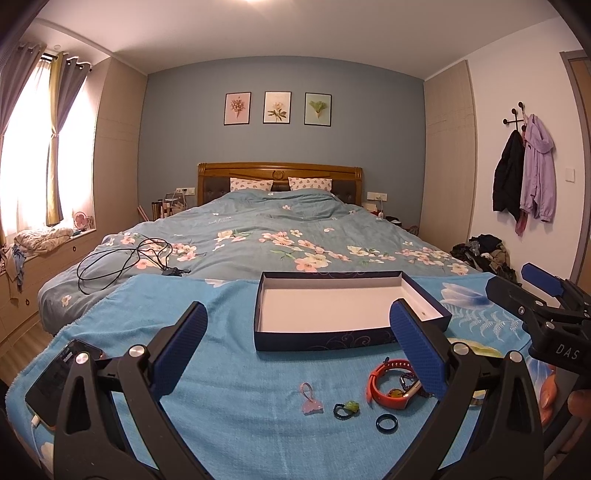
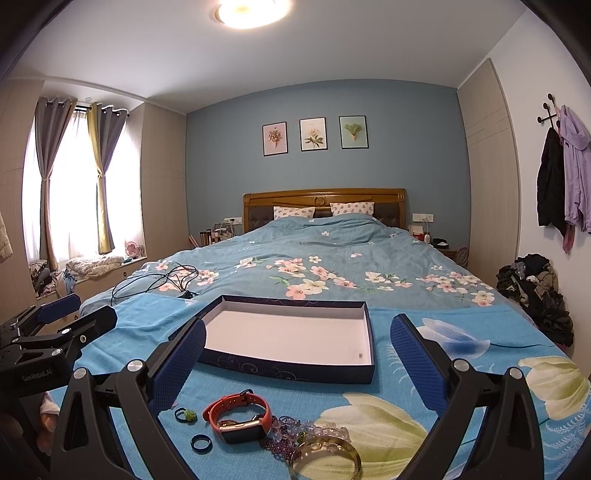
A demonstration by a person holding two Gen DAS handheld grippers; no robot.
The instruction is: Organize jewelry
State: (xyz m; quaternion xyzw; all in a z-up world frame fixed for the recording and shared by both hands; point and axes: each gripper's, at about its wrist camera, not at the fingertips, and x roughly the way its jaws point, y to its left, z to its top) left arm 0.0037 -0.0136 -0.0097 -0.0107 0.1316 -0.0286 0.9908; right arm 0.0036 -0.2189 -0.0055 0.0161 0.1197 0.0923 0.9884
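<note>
Blue bedspread (image 2: 236, 417) carries jewelry (image 2: 258, 424) between both grippers' wide-apart, empty jaws, before the box (image 2: 295, 369).

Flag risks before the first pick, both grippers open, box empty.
1. The beaded strands lie tangled against the orange watch and bangle; lifting one may drag the others.
2. The blue ring lies flat on soft towel; wide pads may push it in instead of gripping it.

bright, even. ceiling lamp (image 2: 245, 13) glares overhead; window (image 2: 79, 184) blown out at my left. fisheye bends walls, corners vignette black. focus sharp.
</note>
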